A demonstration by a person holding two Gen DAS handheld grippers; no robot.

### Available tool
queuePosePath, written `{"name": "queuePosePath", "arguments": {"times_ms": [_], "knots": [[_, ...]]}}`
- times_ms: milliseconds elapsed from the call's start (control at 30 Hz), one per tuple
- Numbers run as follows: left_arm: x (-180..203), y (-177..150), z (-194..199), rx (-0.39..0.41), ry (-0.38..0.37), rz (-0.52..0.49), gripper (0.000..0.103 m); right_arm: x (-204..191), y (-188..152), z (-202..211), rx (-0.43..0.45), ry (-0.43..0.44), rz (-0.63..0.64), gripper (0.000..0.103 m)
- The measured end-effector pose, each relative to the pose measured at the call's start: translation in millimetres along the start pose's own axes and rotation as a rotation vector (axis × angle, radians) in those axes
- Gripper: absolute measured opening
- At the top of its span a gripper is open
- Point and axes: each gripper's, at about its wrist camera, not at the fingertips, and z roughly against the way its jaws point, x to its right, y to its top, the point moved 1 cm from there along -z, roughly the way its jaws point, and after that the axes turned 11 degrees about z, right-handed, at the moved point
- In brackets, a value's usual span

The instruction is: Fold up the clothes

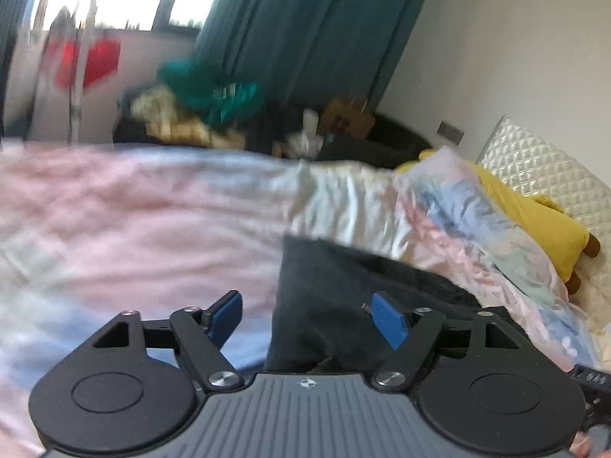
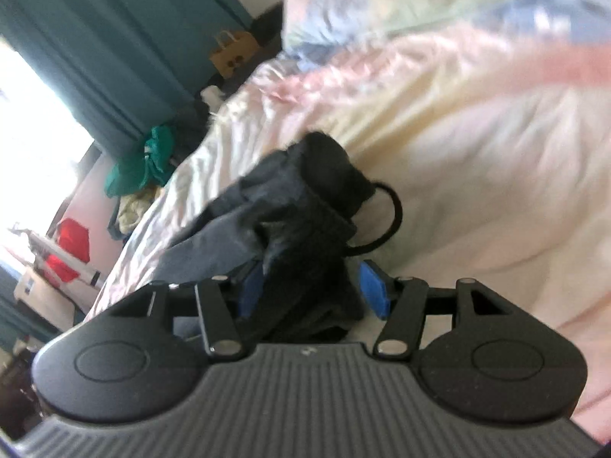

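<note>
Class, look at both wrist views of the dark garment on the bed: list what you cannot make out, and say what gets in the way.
- Left wrist view: the dark garment's near edge is hidden behind the left gripper body, so its type is unclear.
- Right wrist view: motion blur and bunching hide the garment's shape; whether the right gripper's left pad touches it is unclear.
- Left wrist view: the items beyond the bed are blurred.

Counts, both views: 2 grippers, left gripper (image 1: 307, 320) at 6 o'clock of its view, right gripper (image 2: 313, 288) at 6 too, w/ 2 blue pads each. 1 dark garment (image 1: 343, 305) at 5 o'clock, bunched. 1 pastel bedsheet (image 1: 133, 206) at 9. 1 yellow plush toy (image 1: 534, 213) at 3. 1 quilted pillow (image 1: 542, 164) at 2–3. 1 teal curtain (image 1: 305, 30) at 12. 1 brown paper bag (image 2: 233, 53) at 11. 1 green cloth heap (image 1: 214, 91) at 11.
</note>
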Motion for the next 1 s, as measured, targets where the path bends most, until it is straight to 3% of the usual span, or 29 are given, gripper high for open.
{"name": "queuePosePath", "arguments": {"times_ms": [233,400,467,567,667,1000], "knots": [[46,12,127,0.113,-0.016,-0.101,0.085,-39,8,101,0.095,0.029,0.177,0.06],[72,-7,203,0.194,-0.035,-0.187,0.103,-63,-7,166,0.15,0.061,0.267,0.06],[79,-20,229,0.221,-0.04,-0.222,0.103,-72,-18,184,0.166,0.07,0.311,0.061],[83,-43,257,0.242,-0.016,-0.288,0.103,-85,-37,209,0.196,0.079,0.373,0.061],[79,-65,277,0.258,0.019,-0.328,0.103,-94,-56,228,0.237,0.092,0.412,0.071],[30,-104,301,0.198,0.017,-0.196,0.103,-126,-117,238,0.274,0.085,0.528,0.072]]}}
